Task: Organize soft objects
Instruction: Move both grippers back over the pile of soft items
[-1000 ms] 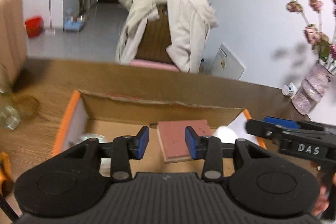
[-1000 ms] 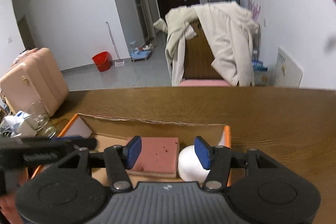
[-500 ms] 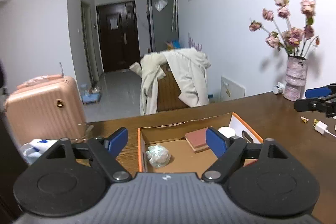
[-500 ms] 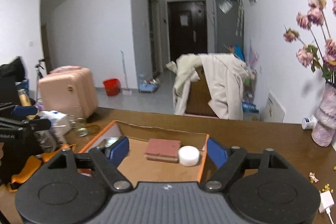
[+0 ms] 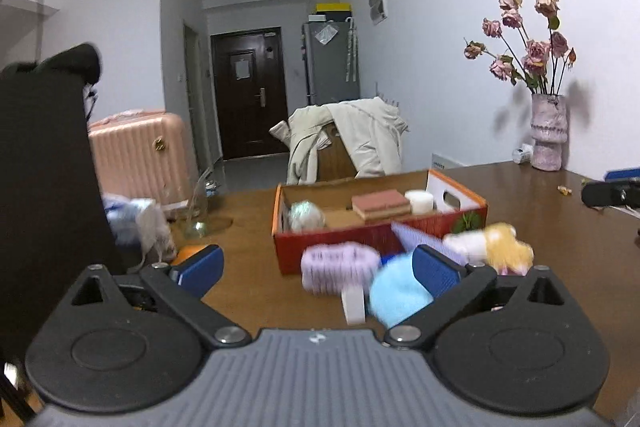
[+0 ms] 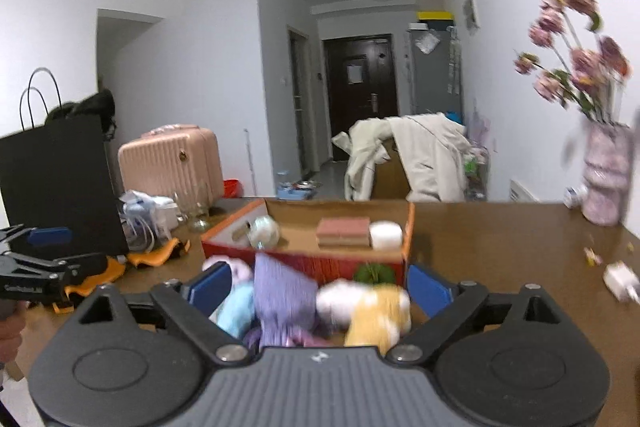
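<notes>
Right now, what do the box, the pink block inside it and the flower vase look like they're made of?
Box: cardboard, matte brown inside, with a torn rim. Pink block: probably sponge, matte pink over a tan layer. Vase: perhaps ceramic or stone, mottled pink; too blurred to settle.

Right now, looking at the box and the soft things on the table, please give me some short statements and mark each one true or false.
1. A pink sponge lies inside the cardboard box. True.
2. The yellow plush toy is inside the box. False: it lies on the table in front of the box.
3. A white round pad sits right beside the sponge. True.
4. The vase of flowers stands inside the box. False: it stands on the table, near the wall.
5. The right gripper grips the purple cloth. False: its jaws are opening and press on nothing.
</notes>
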Motion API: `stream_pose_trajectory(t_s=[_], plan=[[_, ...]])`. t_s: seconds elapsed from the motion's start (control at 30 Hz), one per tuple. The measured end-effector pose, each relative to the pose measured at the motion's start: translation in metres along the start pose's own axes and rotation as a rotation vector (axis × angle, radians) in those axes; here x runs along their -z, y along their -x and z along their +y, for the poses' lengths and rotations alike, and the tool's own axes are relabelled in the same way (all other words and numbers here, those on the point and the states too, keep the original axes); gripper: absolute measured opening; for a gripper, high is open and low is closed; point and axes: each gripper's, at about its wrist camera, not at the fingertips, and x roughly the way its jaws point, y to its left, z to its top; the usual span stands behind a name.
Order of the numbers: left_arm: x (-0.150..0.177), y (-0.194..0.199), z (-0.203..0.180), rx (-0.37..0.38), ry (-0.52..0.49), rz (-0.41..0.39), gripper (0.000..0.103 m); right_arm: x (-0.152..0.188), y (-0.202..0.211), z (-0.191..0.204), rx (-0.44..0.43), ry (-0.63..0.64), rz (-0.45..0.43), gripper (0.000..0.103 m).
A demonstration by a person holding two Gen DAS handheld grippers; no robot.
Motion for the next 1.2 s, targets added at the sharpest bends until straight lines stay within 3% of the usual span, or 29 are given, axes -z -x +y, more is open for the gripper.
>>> stream_pose_trajectory(t_s=[0.1, 0.27, 0.7, 0.97, 1.07, 1.2], plan=[[0.023, 0.022, 0.0, -0.009, 0.021, -0.022, 0.103, 0.032, 0.019, 0.008, 0.017, -0.011, 0.0, 0.095], [0.042, 0.033, -0.003, 0.001, 0.023, 0.022, 0.103, 0.067, 0.037, 0.017, 0.065, -0.039, 0.01, 0.096], [0.044, -0.012, -0.007, 0.021, 0.016, 0.082, 0.103, 0.069, 0.002, 0.032, 0.014, -0.032, 0.068, 0.093], [0.047, -0.066, 0.0, 0.018, 0.027, 0.134, 0.102, 0.062, -0.053, 0.049, -0.107, -0.062, 0.126, 0.077], [0.046, -0.085, 0.01, 0.014, 0.048, 0.15, 0.095, 0.058, -0.083, 0.059, -0.147, -0.08, 0.152, 0.068], [0.048, -0.101, 0.019, 0.016, 0.062, 0.168, 0.095, 0.058, -0.124, 0.066, -0.171, -0.138, 0.201, 0.06]])
